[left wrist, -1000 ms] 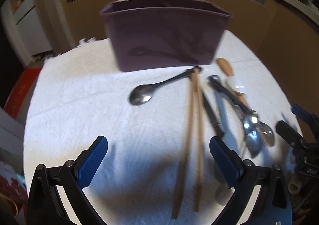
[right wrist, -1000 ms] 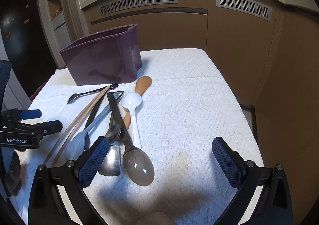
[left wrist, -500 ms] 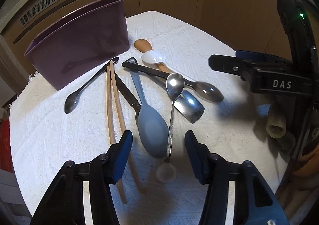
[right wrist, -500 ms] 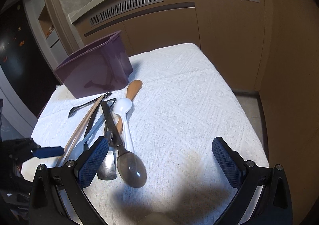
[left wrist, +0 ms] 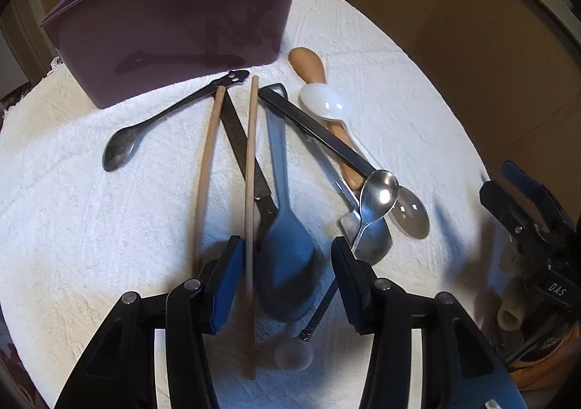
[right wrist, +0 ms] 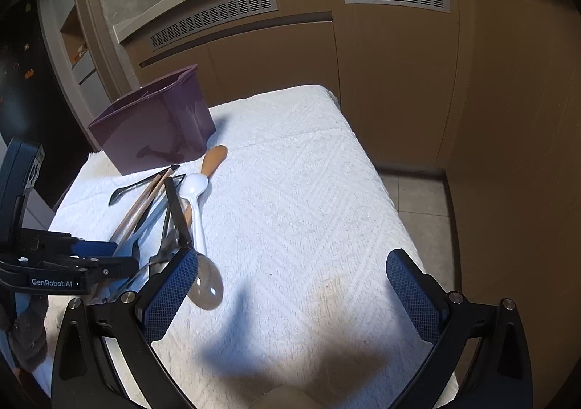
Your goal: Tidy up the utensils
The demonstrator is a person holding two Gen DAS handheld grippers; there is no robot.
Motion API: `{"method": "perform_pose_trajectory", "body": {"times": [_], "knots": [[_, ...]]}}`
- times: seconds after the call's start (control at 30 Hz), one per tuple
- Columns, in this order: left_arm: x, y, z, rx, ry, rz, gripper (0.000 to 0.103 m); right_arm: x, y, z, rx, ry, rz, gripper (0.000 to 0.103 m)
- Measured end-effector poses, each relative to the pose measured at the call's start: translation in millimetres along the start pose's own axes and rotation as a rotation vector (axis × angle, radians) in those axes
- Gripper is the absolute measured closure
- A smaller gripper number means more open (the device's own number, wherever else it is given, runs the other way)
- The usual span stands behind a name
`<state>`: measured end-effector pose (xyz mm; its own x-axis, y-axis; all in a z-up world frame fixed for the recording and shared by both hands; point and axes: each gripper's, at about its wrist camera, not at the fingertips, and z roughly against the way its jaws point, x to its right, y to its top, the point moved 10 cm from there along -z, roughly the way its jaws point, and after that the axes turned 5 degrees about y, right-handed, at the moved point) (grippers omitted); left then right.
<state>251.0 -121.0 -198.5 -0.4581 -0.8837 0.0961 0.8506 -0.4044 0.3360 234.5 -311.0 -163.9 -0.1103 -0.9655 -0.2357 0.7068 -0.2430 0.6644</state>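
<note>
A purple bin (left wrist: 174, 20) stands at the back of a white towel (left wrist: 90, 213). In front of it lies a pile of utensils: a black spoon (left wrist: 152, 122), two wooden chopsticks (left wrist: 208, 155), a blue-grey spoon (left wrist: 287, 227), a steel spoon (left wrist: 377, 198), a white spoon (left wrist: 326, 104), a wooden spoon (left wrist: 308, 64). My left gripper (left wrist: 287, 264) is open and low over the blue-grey spoon's bowl, with one chopstick between its fingers. My right gripper (right wrist: 290, 285) is open and empty above the towel, right of the pile (right wrist: 170, 205).
The bin also shows in the right wrist view (right wrist: 156, 122). Wooden cabinets (right wrist: 381, 75) stand close behind and right of the towel-covered surface. The towel's right edge drops to a tiled floor (right wrist: 421, 198). The right gripper's body is at the left wrist view's right edge (left wrist: 537, 238).
My left gripper has swung toward the bin and dropped low over the blue-grey spoon and a chopstick, its fingers narrower than a second ago. The right gripper has lifted and drawn back slightly.
</note>
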Motion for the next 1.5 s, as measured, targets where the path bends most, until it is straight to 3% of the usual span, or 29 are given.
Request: {"method": "perform_pose_trajectory", "body": {"times": [0.17, 0.23, 0.3, 0.4, 0.5, 0.67, 0.8, 0.93, 1.17, 1.2, 1.37, 1.5], "knots": [[7.9, 2.6, -11.9, 0.020, 0.101, -0.073, 0.057, -0.6, -1.6, 1.2, -0.003, 0.004, -0.002, 0.000], [6.2, 6.3, -13.0, 0.043, 0.121, -0.062, 0.065, -2.9, -2.2, 2.6, -0.004, 0.002, 0.008, 0.000], [-1.3, 11.2, -3.4, 0.095, 0.104, -0.018, 0.066, -5.3, -2.3, 6.3, 0.000, -0.001, 0.022, 0.000], [-4.2, 14.7, 16.0, 0.151, 0.016, 0.002, 0.065, -6.3, -2.4, 14.1, 0.014, -0.016, 0.041, 0.000], [-0.5, 15.3, 15.7, 0.140, 0.000, -0.015, 0.058, -4.5, -3.3, 15.0, 0.012, -0.020, 0.035, 0.000], [-1.1, 11.7, 3.7, 0.074, -0.035, 0.019, 0.058, -14.0, -8.9, 14.8, -0.002, 0.005, 0.044, 0.000], [13.2, 4.3, 21.8, 0.109, -0.058, 0.009, 0.058, -17.5, -10.4, 21.9, 0.014, -0.015, 0.092, 0.000], [13.8, 7.6, 8.5, 0.076, 0.006, -0.022, 0.058, -8.3, -11.7, 19.8, 0.005, -0.021, 0.068, 0.000], [9.9, 12.2, -5.2, 0.039, 0.028, -0.010, 0.061, -10.0, -16.9, 13.8, -0.022, -0.016, 0.080, 0.000], [8.4, 14.3, -7.5, 0.048, 0.061, -0.018, 0.072, -11.0, -16.3, 14.1, -0.023, -0.016, 0.083, 0.000], [-1.4, 11.0, 3.3, 0.085, 0.070, 0.015, 0.072, -22.5, -11.8, 17.8, -0.023, -0.022, 0.124, 0.000], [-15.7, 4.3, 33.7, 0.164, 0.089, 0.050, 0.072, -41.1, -7.6, 19.0, -0.040, -0.010, 0.187, 0.000]]}}
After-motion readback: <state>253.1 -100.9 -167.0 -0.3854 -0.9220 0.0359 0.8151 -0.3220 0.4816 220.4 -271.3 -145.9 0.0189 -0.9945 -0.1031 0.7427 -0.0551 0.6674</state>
